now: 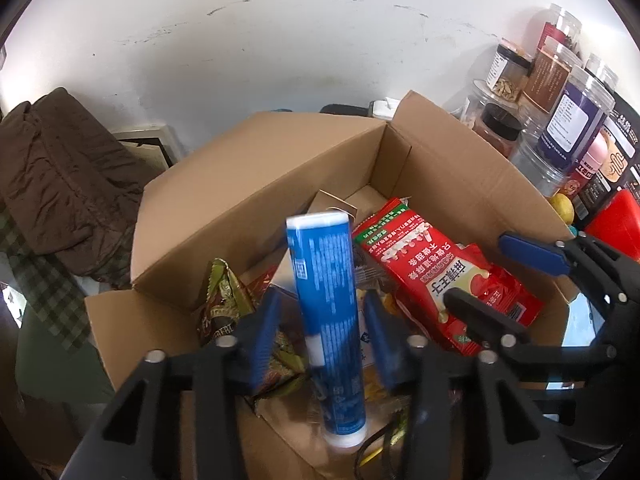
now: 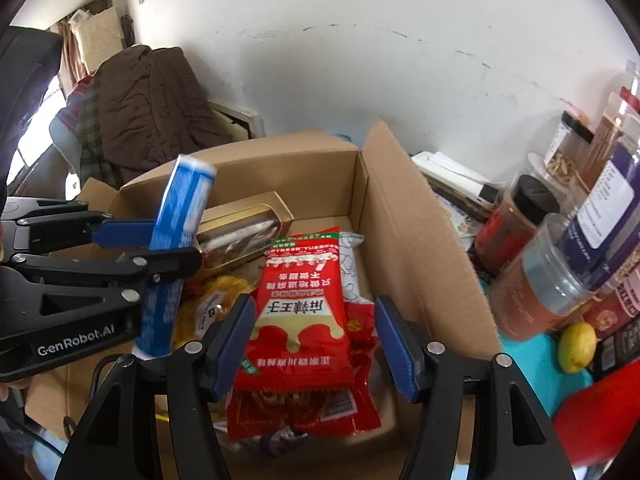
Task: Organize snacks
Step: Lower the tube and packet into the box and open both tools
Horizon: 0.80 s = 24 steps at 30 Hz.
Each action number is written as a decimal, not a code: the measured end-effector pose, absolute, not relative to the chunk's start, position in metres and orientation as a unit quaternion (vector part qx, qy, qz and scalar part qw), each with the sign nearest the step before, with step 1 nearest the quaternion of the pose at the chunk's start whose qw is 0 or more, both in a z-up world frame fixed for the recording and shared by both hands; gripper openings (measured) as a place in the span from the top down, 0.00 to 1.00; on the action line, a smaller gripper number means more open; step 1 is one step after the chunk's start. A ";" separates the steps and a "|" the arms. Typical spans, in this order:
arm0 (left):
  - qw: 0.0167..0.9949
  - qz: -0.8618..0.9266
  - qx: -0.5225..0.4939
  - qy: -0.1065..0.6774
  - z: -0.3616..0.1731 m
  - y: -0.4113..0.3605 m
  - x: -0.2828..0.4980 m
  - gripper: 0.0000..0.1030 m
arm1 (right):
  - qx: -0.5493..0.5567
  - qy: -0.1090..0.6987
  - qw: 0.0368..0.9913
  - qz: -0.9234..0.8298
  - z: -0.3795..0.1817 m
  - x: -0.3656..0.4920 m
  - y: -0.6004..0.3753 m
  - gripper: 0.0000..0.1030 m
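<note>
An open cardboard box (image 1: 256, 184) holds snack packs. A blue cylindrical snack tube (image 1: 328, 312) stands between the spread fingers of my left gripper (image 1: 320, 328), blurred, with gaps on both sides; it also shows in the right wrist view (image 2: 176, 240). My left gripper shows there too (image 2: 152, 248). A red snack bag (image 2: 304, 320) lies in the box (image 2: 400, 220), below my open right gripper (image 2: 316, 340). The red bag (image 1: 440, 280) and my right gripper (image 1: 480, 272) show in the left wrist view. A green-brown pack (image 1: 224, 300) lies at the box's left.
Clear jars (image 1: 560, 120) and a lemon (image 2: 576, 346) crowd the right of the box. A gold window box (image 2: 240, 232) lies at the box's back. A brown coat (image 1: 64, 184) hangs at left. A white wall is behind.
</note>
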<state>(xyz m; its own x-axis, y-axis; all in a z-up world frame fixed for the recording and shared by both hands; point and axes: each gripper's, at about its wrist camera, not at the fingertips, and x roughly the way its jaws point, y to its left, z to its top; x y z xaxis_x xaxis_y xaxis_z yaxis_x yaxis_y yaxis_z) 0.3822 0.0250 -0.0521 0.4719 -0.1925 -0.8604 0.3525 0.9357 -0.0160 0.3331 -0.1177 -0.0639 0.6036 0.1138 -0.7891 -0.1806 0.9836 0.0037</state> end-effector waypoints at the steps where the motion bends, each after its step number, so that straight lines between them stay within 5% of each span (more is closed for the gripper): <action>1: 0.855 -0.158 0.082 0.486 -0.051 0.026 0.381 0.52 | -0.037 0.436 0.896 0.081 -0.062 0.332 -0.118 0.40; 13: 0.879 -0.150 0.079 0.445 -0.012 0.030 0.357 0.50 | -0.039 0.405 0.912 0.062 -0.026 0.310 -0.122 0.34; 17: 0.894 -0.138 0.079 0.419 0.007 0.034 0.344 0.33 | -0.043 0.381 0.922 0.055 -0.005 0.296 -0.121 0.30; 24: 0.916 -0.134 0.073 0.371 0.046 0.045 0.312 0.32 | -0.048 0.334 0.940 0.045 0.034 0.267 -0.115 0.25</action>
<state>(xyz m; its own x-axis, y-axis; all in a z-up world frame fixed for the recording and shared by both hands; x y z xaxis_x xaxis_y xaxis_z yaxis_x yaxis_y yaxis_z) 0.3116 0.0447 0.0461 0.6883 -0.1918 -0.6997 0.3004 0.9532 0.0343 0.2669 -0.1153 0.0340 0.7735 0.0517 -0.6316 -0.1162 0.9913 -0.0612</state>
